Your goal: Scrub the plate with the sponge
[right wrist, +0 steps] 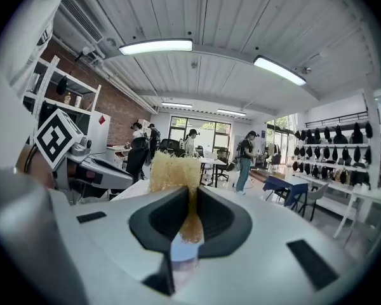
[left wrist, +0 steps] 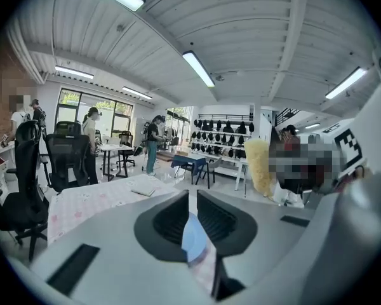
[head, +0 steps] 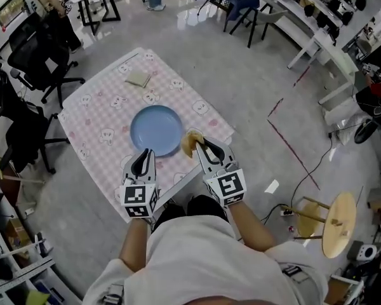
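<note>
Right hand-held gripper (head: pixel 200 144) clamps the sponge (head: pixel 188 143) (yellow) at the plate (head: pixel 155 129) rim.

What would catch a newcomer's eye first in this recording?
The round blue plate in the middle of the pink checked tablecloth stands out first. Next comes the yellow sponge, clamped in the right gripper at the plate's near right edge. The left gripper sits at the plate's near edge, its jaws close together and apparently on nothing.

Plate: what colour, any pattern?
The plate is plain light blue, no pattern; it shows best in the head view.
</note>
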